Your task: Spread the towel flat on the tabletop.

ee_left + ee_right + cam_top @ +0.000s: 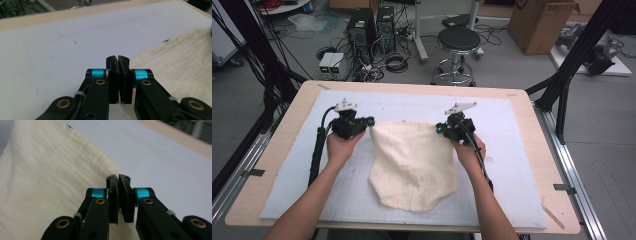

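Note:
A cream ribbed cloth (pixel 412 160) lies spread on the white mat (pixel 512 125), narrowing to a rounded near edge. Its far edge is stretched between my two grippers. My left gripper (pixel 369 121) pinches the far left corner, and my right gripper (pixel 439 128) pinches the far right corner. In the left gripper view the jaws (pixel 118 58) stand pressed together, with the cloth (pixel 180 57) running off to the right. In the right gripper view the jaws (pixel 118 177) are also pressed together, and the cloth (pixel 50 175) rises to the left. The pinched corners are hidden between the pads.
The mat covers a wooden table (pixel 277 150) with bare mat on both sides of the cloth. Beyond the far edge stand a black stool (pixel 458 40), computer towers (pixel 362 27) with cables, and a cardboard box (pixel 539 22). Black frame legs (pixel 562 80) rise at the right.

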The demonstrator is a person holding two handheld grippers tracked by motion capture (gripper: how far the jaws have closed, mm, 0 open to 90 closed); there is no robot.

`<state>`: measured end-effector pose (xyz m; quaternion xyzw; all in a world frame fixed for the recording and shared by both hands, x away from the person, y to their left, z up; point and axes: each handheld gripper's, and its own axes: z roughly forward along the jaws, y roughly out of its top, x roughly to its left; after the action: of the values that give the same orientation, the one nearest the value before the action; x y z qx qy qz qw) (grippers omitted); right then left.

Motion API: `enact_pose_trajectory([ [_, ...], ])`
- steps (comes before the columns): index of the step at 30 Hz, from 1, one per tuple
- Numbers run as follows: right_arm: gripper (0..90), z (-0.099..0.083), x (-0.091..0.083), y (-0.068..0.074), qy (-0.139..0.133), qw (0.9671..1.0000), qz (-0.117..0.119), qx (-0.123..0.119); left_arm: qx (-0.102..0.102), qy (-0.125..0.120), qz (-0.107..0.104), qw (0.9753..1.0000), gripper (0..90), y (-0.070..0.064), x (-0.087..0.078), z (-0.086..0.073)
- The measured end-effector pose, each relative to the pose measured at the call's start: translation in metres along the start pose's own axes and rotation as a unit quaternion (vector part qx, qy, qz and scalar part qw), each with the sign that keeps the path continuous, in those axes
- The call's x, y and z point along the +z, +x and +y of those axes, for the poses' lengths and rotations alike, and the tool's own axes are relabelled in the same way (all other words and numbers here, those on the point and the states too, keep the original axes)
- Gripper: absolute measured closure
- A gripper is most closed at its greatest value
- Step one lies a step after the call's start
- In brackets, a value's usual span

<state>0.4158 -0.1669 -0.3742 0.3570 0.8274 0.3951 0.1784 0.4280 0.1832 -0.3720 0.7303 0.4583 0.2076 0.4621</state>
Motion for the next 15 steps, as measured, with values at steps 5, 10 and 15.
enact_pose_trajectory([
  [5,64.0,0.001,0.004,-0.024,-0.029,0.9986,0.000,0.044,-0.006,-0.010,-0.019,0.9998,67.9,-0.007,0.005,0.015],
  [10,60.7,-0.017,0.003,-0.021,-0.009,0.9977,0.037,0.057,0.002,0.003,-0.035,0.9994,65.6,-0.004,-0.006,-0.006],
  [15,60.4,-0.030,-0.013,-0.005,-0.020,0.9976,0.055,0.036,0.004,-0.001,-0.053,0.9986,64.2,0.000,-0.030,-0.033],
])
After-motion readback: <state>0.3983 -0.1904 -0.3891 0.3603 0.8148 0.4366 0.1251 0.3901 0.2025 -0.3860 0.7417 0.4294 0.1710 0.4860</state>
